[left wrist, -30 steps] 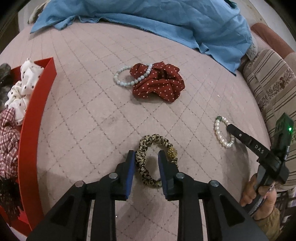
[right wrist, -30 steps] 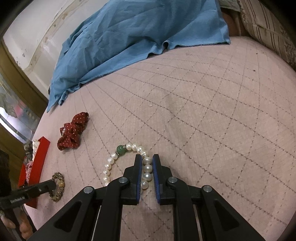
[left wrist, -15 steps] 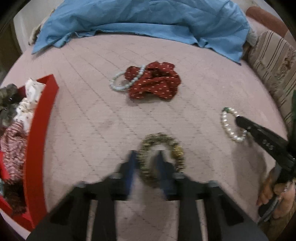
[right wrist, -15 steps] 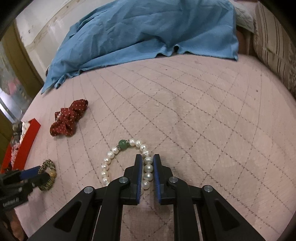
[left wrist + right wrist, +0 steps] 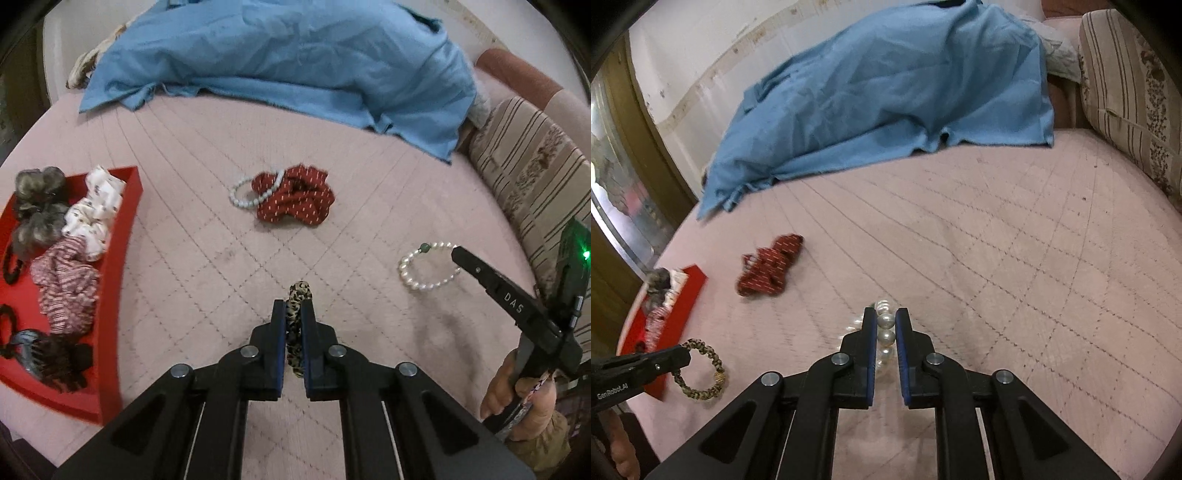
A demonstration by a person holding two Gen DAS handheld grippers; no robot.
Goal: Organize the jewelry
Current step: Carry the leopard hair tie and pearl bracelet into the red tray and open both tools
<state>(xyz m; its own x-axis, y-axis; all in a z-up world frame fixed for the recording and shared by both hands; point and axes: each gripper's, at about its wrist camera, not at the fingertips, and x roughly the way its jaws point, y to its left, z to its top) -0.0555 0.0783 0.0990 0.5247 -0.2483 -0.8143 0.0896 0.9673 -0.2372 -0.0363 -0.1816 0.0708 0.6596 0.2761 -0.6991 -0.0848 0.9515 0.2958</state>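
Note:
My left gripper (image 5: 293, 308) is shut on a leopard-print bracelet (image 5: 295, 325) and holds it edge-on above the pink quilt; the bracelet also shows in the right wrist view (image 5: 701, 371). My right gripper (image 5: 885, 317) is shut on a white pearl bracelet (image 5: 885, 330), which hangs lifted in the left wrist view (image 5: 428, 266). A red tray (image 5: 122, 236) at the left holds several scrunchies and hair clips. A red dotted scrunchie (image 5: 295, 199) lies on the quilt with a pale bead bracelet (image 5: 255, 190) across it.
A blue cloth (image 5: 280, 55) is heaped at the far side of the bed. Striped cushions (image 5: 535, 177) line the right edge. The pink quilt (image 5: 207, 266) lies between the tray and the scrunchie.
My left gripper closed on the leopard bracelet and raised it off the quilt. My right gripper lifted the pearl bracelet. Both views have pulled back and up.

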